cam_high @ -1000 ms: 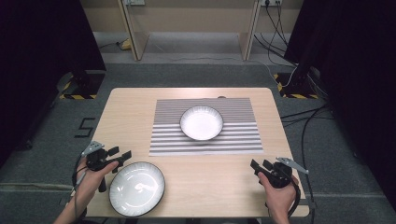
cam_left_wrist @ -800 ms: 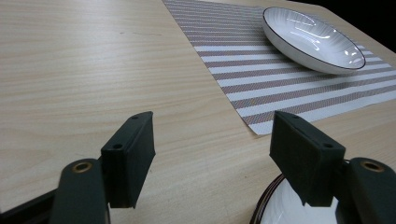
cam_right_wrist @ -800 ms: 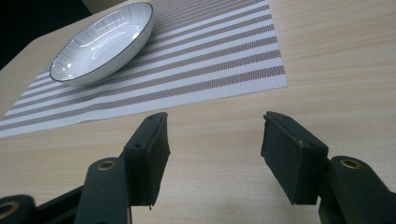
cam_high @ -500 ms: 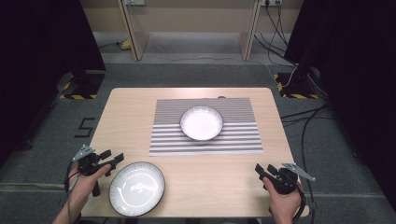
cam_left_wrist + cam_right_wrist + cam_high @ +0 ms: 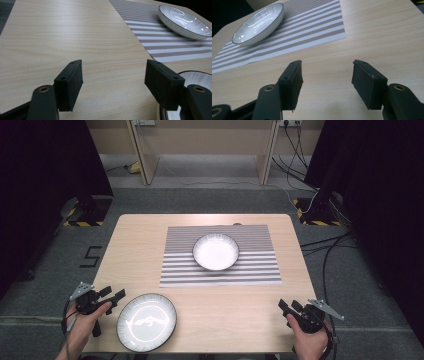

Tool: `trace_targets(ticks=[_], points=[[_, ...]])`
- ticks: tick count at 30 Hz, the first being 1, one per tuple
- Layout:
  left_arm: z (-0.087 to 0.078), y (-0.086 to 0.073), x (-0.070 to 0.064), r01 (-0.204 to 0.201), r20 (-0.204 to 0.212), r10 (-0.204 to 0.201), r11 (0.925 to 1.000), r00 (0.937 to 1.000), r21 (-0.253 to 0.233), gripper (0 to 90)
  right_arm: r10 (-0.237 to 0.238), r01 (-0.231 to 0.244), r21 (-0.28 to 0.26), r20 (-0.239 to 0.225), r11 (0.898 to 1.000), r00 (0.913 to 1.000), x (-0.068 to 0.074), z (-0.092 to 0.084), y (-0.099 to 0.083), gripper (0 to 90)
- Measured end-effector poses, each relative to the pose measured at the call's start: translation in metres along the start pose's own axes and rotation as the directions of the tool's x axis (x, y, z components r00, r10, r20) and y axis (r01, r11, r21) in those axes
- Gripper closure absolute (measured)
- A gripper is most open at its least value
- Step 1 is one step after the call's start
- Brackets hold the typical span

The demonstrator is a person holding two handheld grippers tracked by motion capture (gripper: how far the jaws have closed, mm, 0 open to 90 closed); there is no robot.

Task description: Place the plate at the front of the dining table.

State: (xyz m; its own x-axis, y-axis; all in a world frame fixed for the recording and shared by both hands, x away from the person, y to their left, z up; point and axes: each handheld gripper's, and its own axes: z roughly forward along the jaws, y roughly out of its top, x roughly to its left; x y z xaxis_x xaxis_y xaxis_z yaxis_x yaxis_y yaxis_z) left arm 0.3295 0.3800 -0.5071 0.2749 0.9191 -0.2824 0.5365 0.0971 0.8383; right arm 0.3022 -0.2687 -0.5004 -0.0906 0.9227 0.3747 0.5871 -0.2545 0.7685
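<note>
Plate (image 5: 146,321) sits near the table's front edge, just beside the left gripper (image 5: 113,296); bowl (image 5: 216,251) waits on the striped mat (image 5: 250,270). Left gripper view: jaws wide, empty, plate rim at right. Right gripper view: right gripper (image 5: 325,82) wide, nothing held. Work looks unstarted.

Table (image 5: 140,245): pale wood, smooth matt grain. Striped mat (image 5: 260,270), mid-frame: woven, matt cloth. Bowl (image 5: 216,251) and plate (image 5: 146,321), lower left: glossy glazed ceramic. Left gripper (image 5: 113,82) jaw pads: matt black plastic.
</note>
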Motion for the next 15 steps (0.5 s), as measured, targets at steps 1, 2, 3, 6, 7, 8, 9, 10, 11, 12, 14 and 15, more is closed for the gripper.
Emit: trace_targets(ticks=[1,2,3,6,7,8,9,10,11,12,14,15], points=[[-0.001,-0.001,0.001,0.001,0.003,-0.001,1.0000,1.0000,-0.004,29.8,-0.002,0.002,0.001,-0.001,1.000,1.0000,-0.001,-0.001,-0.001,41.5],[-0.002,-0.002,0.002,-0.001,-0.001,0.001,1.0000,1.0000,-0.003,29.7,-0.004,0.004,0.002,0.002,1.000,1.0000,-0.001,-0.002,-0.001,41.5],[-0.003,-0.003,0.003,0.002,-0.001,-0.002,1.0000,1.0000,-0.004,29.6,-0.007,0.007,0.002,0.008,1.000,0.9999,-0.002,-0.004,-0.002,41.5],[-0.005,-0.006,0.006,0.010,-0.004,-0.010,0.9999,0.9999,-0.012,29.6,-0.007,0.007,0.003,0.016,1.000,0.9999,-0.005,-0.009,-0.003,41.5],[-0.006,-0.007,0.006,0.015,-0.003,-0.015,0.9997,0.9999,-0.017,29.6,-0.001,0.001,0.001,0.016,1.000,0.9999,-0.006,-0.010,-0.004,41.5],[-0.006,-0.007,0.006,0.017,-0.001,-0.017,0.9997,0.9998,-0.018,29.5,-0.001,0.001,-0.001,0.016,1.000,0.9999,-0.007,-0.011,-0.005,41.5],[-0.006,-0.008,0.006,0.021,0.002,-0.021,0.9996,0.9998,-0.021,29.4,0.000,0.000,0.000,0.022,1.000,0.9998,-0.008,-0.013,-0.005,41.5],[-0.006,-0.008,0.006,0.026,0.008,-0.026,0.9995,0.9996,-0.018,29.4,-0.003,0.003,-0.003,0.025,1.000,0.9997,-0.009,-0.014,-0.006,41.5],[-0.005,-0.007,0.005,0.031,0.016,-0.031,0.9993,0.9994,-0.021,29.4,0.003,-0.003,-0.003,0.023,1.000,0.9997,-0.009,-0.014,-0.007,41.5],[-0.004,-0.005,0.005,0.030,0.019,-0.029,0.9993,0.9994,-0.025,29.5,0.003,-0.003,-0.003,0.023,1.000,0.9997,-0.009,-0.014,-0.008,41.5],[0.000,0.005,0.001,0.012,0.029,-0.011,0.9993,0.9995,-0.035,29.5,0.007,-0.006,-0.002,0.018,1.000,0.9998,-0.007,-0.013,-0.007,41.4],[0.001,0.007,0.000,0.008,0.034,-0.007,0.9993,0.9994,-0.038,29.6,0.003,-0.003,-0.001,0.016,1.000,0.9999,-0.006,-0.012,-0.006,41.5]])
